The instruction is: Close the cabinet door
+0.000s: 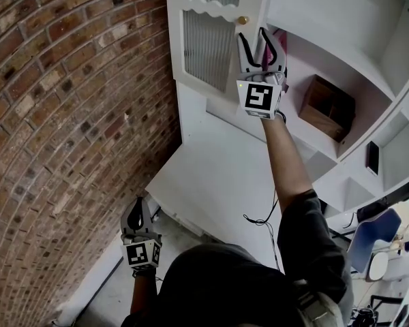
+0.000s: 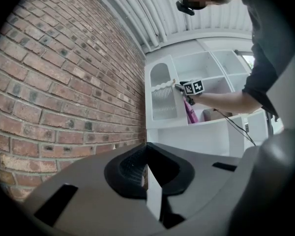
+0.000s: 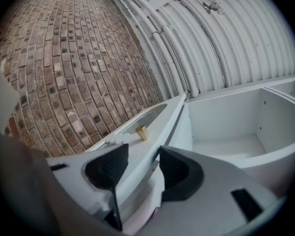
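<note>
The coming move turns on the free edge of the cabinet door. That edge runs upright, on the side away from the brick wall, and it stands right between the jaws of the right tongs. These reach up to it just below the small brass knob. The right gripper view shows the grip most clearly: the right tongs are about half spread, one pad on the door's front face and the other on its inner side. They look pressed on, so I judge the door held rather than merely straddled. The knob sits just past the pads. The open compartment of the cabinet lies to the right, so the swing to shut goes that way. The left tongs hang low beside the wall, well apart from the door, so the right hand is plainly the nearer. Their own view shows the left tongs pressed together on nothing. It alone shows the door face on, seemingly only a little ajar, with a pink thing on the shelf behind the edge that could foul the closing. The head view alone shows the brown box deeper in
</note>
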### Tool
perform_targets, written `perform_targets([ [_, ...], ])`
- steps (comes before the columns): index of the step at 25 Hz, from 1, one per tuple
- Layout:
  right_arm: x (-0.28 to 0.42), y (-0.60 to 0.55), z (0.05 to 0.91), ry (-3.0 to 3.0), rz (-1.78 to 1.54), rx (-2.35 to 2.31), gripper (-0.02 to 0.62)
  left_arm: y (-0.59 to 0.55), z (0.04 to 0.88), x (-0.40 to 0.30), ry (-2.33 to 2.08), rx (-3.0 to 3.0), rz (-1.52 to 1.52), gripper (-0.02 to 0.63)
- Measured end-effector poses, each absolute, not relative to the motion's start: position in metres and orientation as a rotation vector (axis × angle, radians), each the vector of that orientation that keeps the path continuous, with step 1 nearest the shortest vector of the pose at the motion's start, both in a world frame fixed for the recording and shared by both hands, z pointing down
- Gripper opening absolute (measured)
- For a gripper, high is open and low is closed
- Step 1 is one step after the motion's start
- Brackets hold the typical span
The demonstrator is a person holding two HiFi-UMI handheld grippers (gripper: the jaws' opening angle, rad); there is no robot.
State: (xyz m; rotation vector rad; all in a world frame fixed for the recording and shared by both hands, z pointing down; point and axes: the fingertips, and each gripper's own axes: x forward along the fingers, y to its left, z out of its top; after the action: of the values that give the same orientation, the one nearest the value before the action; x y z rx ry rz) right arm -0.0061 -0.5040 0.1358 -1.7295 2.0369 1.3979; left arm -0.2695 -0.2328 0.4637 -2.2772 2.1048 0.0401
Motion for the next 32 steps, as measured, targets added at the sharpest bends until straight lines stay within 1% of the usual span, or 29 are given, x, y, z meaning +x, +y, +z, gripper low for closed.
perform_targets([
  [6, 0.000, -0.511, 0.136, 2.031, 1.413, -1.753, 0.183, -0.237, 0.469, -0.271, 2.094, -2.275, 0.076, 0.002],
  [12, 0.004, -0.518, 0.135, 2.024, 1.413, -1.763, 0.183, -0.242, 0.473, -0.270, 2.076, -2.270, 0.040, 0.002],
  [16, 0.006, -0.520, 0.135, 2.021, 1.414, -1.766, 0.183, -0.245, 0.474, -0.268, 2.097, -2.287, 0.099, 0.002],
  [20, 0.008, -0.523, 0.135, 2.017, 1.414, -1.774, 0.183, -0.248, 0.473, -0.266, 2.078, -2.284, 0.038, 0.002],
  [32, 0.011, -0.530, 0.135, 2.017, 1.397, -1.788, 0.183, -0.252, 0.473, -0.265, 2.098, -2.297, 0.056, 0.002],
])
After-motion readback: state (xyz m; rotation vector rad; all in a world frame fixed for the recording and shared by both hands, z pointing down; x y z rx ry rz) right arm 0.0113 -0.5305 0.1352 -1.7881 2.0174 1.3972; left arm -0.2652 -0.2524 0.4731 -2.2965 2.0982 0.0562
